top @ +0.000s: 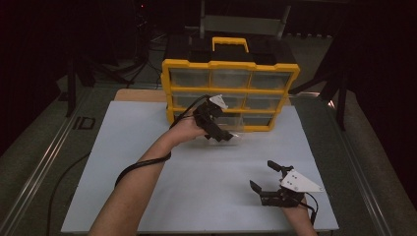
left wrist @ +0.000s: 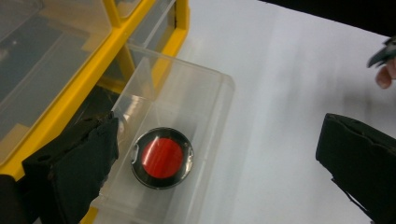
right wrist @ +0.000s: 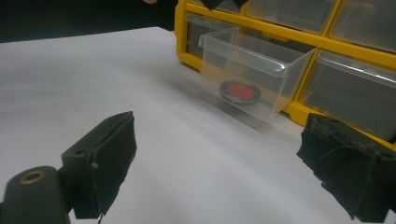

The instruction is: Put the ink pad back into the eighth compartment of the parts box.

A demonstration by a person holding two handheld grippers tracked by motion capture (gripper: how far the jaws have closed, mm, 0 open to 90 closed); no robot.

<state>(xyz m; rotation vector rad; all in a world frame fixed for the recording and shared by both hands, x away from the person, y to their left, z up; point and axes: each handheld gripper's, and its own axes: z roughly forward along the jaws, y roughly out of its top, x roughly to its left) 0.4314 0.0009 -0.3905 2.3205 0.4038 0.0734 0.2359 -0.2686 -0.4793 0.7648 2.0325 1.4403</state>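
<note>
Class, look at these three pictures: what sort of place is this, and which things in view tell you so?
Probably a lab or studio set up for recording tabletop handling. A white table stands in a dark room with stands and cables behind it, a yellow drawer organiser sits on it, and a person holds the left gripper and the right gripper.

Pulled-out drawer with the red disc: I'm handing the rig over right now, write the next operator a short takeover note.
Left gripper: open, holding nothing, above the clear drawer.
Right gripper: open, holding nothing, over the white table, apart from the work.
Things: the drawer stands pulled out of the bottom row of the yellow organizer; the red disc lies flat on its floor.
Done: drawer out, disc inside it.
Left: probably push the drawer back into its slot; the other drawers look shut.
</note>
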